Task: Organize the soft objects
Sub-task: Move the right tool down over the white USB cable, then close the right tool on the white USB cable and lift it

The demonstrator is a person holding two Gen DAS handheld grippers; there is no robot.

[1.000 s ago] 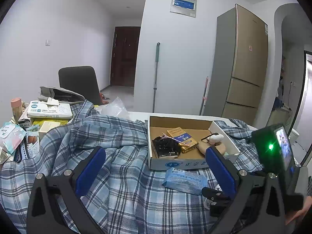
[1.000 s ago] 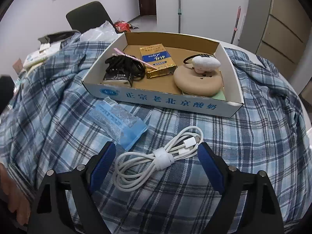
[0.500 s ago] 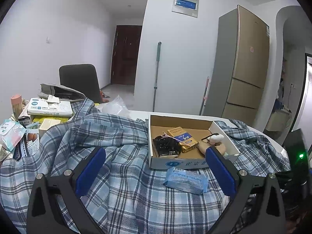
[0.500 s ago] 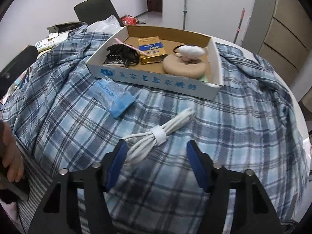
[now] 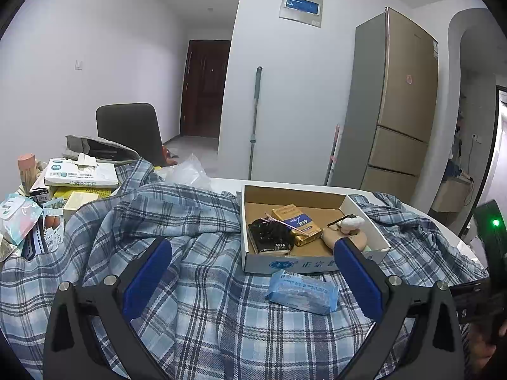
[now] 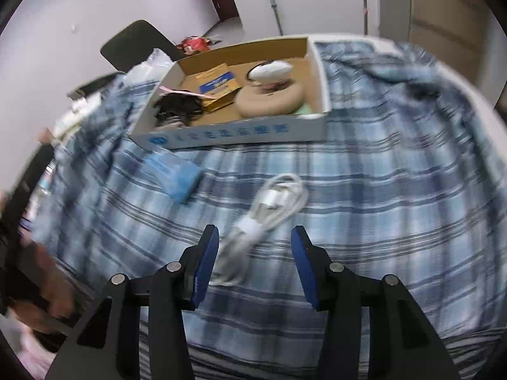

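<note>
In the left wrist view, the left gripper (image 5: pixel 252 272) stands with its blue-padded jaws wide apart and nothing between them, low in the frame over a rumpled blue plaid cloth (image 5: pixel 196 300). A pale blue plastic tissue pack (image 5: pixel 302 291) lies at lower centre, just in front of a shallow cardboard box (image 5: pixel 304 264) holding small items.

In the right wrist view, which is motion-blurred, the right gripper (image 6: pixel 255 247) has just been closing; its jaws flank the near end of a bundled white charging cable (image 6: pixel 269 209) at centre, though whether the pads touch it I cannot tell.
</note>
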